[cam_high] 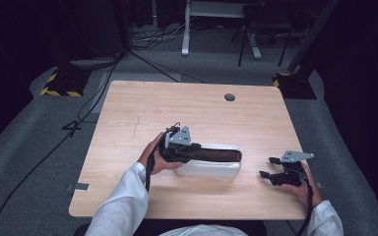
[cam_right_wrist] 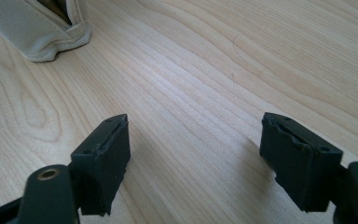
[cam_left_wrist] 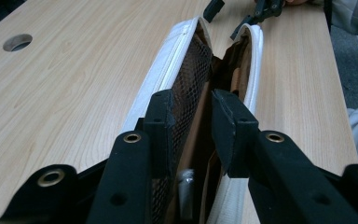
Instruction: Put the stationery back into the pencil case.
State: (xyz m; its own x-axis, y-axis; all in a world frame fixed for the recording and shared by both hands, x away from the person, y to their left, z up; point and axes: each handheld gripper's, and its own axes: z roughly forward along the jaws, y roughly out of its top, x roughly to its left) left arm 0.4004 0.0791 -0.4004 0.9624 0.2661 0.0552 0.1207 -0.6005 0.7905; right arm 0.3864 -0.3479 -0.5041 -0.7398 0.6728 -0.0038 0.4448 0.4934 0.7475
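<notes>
A long white pouch [cam_high: 216,170] lies across the middle of the wooden table [cam_high: 142,108], its top gaping to show a dark brown lining. My left gripper [cam_high: 195,150] is at the pouch's left end. In the left gripper view, the left gripper [cam_left_wrist: 193,109] has its jaws a little apart inside the mouth of the pouch [cam_left_wrist: 165,65], between the mesh lining and the far white rim. A small pale item lies deep inside. My right gripper [cam_high: 268,167] rests open on bare wood to the right of the pouch. The right gripper [cam_right_wrist: 198,128] holds nothing, and the pouch's end [cam_right_wrist: 32,32] lies beyond it.
A round cable hole [cam_high: 230,97] sits near the table's far edge, also seen as a hole [cam_left_wrist: 17,42] in the left gripper view. Cables [cam_high: 78,118] trail over the grey floor on the left. Stand bases with yellow-black tape [cam_high: 59,86] flank the table's far corners.
</notes>
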